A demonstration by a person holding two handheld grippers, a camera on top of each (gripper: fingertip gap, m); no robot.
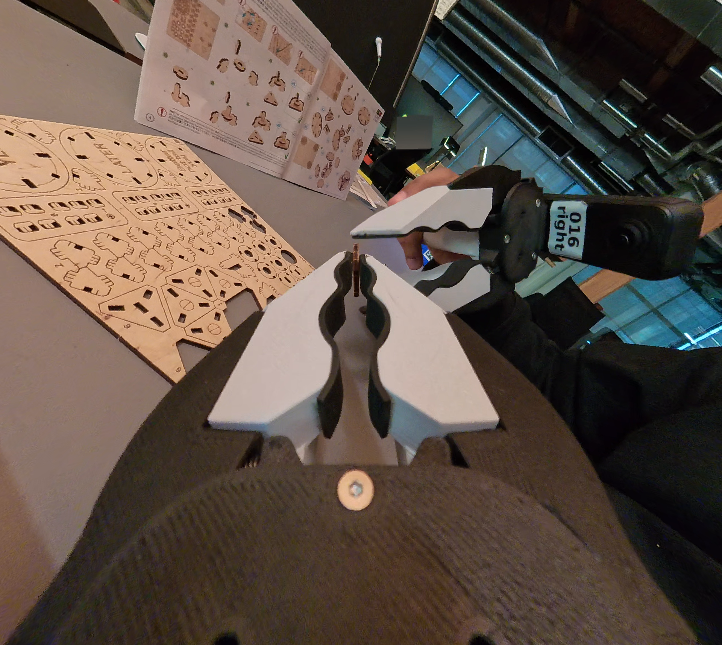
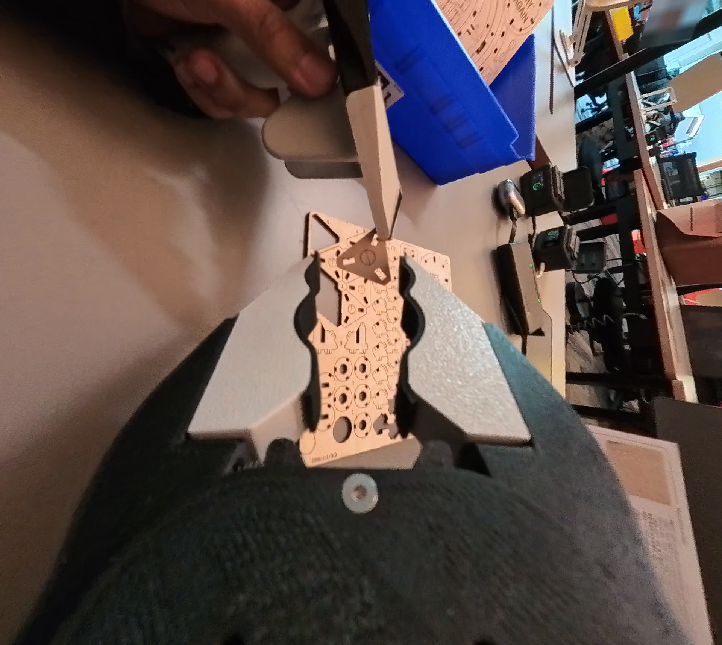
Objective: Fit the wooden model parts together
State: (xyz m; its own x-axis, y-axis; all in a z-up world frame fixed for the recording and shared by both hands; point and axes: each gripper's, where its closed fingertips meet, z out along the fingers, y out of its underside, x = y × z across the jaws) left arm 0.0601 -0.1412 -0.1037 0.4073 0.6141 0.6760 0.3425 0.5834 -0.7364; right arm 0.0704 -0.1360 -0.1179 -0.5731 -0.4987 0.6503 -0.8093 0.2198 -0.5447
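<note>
Left wrist view: left gripper clamped on thin triangular wooden piece, frame centre; right gripper jaws apart, bare, over plywood sheet on desk.

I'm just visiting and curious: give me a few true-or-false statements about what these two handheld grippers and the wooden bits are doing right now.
1. The left gripper pinches a thin wooden piece between its pads. True.
2. The right gripper is clamped on that piece too. False: its fingers stand apart, pressing on nothing.
3. The wooden sheet lies flat on the grey table. True.
4. The instruction booklet lies closed. False: it is open, propped up.
5. The blue bin sits under the sheet. False: it stands apart.
</note>
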